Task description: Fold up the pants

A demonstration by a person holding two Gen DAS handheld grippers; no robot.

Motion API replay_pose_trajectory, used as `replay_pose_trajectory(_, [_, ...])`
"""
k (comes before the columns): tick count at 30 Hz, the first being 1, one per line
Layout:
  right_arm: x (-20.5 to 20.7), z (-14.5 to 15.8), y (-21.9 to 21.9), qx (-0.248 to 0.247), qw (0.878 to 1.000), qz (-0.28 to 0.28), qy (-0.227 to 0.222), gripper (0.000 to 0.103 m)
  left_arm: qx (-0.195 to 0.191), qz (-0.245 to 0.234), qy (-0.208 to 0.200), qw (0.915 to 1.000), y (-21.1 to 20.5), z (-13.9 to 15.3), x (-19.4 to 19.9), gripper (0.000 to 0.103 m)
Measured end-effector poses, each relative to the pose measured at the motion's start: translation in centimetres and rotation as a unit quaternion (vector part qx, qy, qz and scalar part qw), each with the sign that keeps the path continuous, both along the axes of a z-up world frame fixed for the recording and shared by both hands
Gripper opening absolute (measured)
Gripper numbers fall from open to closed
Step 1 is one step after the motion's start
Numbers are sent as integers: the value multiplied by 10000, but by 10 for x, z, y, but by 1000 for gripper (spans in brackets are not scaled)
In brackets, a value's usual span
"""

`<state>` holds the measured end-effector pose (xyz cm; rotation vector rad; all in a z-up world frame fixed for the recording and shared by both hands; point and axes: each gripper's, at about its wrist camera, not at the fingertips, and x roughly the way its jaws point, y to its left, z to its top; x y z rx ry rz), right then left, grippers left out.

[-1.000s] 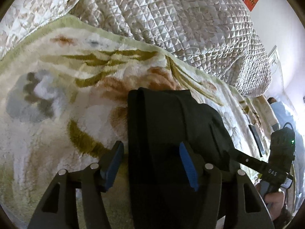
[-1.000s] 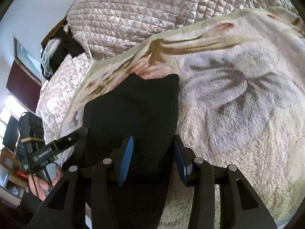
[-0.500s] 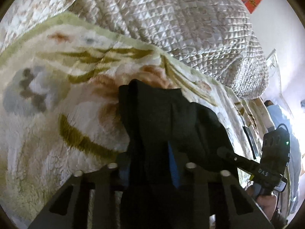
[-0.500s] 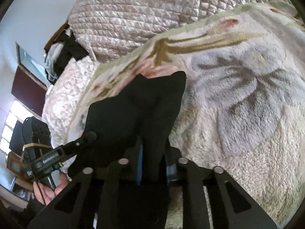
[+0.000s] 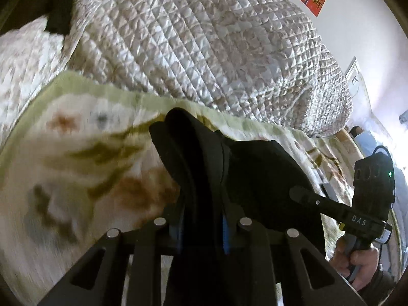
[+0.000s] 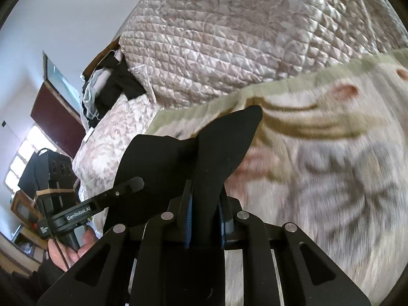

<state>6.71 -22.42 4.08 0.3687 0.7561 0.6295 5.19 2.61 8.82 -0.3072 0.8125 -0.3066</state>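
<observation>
The black pants (image 5: 255, 173) hang bunched above the floral blanket (image 5: 76, 165), held up at two places. My left gripper (image 5: 201, 227) has a thick fold of the cloth between its blue pads, which press on it while the jaws are still closing. My right gripper (image 6: 204, 219) is shut on another fold of the pants (image 6: 163, 158), whose corner sticks up ahead of the fingers. Each gripper shows in the other's view, off to the side with the dark cloth spanning between them.
A quilted silvery cover (image 5: 204, 51) is heaped at the back of the bed, behind the blanket (image 6: 331, 165). A hand (image 5: 357, 257) grips the right tool's handle. Dark clothes (image 6: 119, 86) lie piled at the far left by a wall and window.
Both grippers went from open around the flat pants to shut on them. Both have risen, lifting the cloth off the blanket into a bunched, hanging shape.
</observation>
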Motion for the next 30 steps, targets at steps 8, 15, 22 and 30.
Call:
replay_pose_trajectory(8, [66,-23,10,-283,9993,-83,243,19,293,124,108,9994,6,-27,63,27])
replay_pose_trajectory(15, [62,-35,-6,-1183,9908,-653,55,25,494,804,548,9940,31,-51,63,39])
replay_pose_trajectory(22, [13,-16,17,-1387,9887,-313,-479,25,623,487,-30,9969,9,-29,17,36])
replay_pose_trajectory(30, [-9,-53,49,-2354,9709,60,-443,24,1295,-49,18,9916,-24,-55,-6,39])
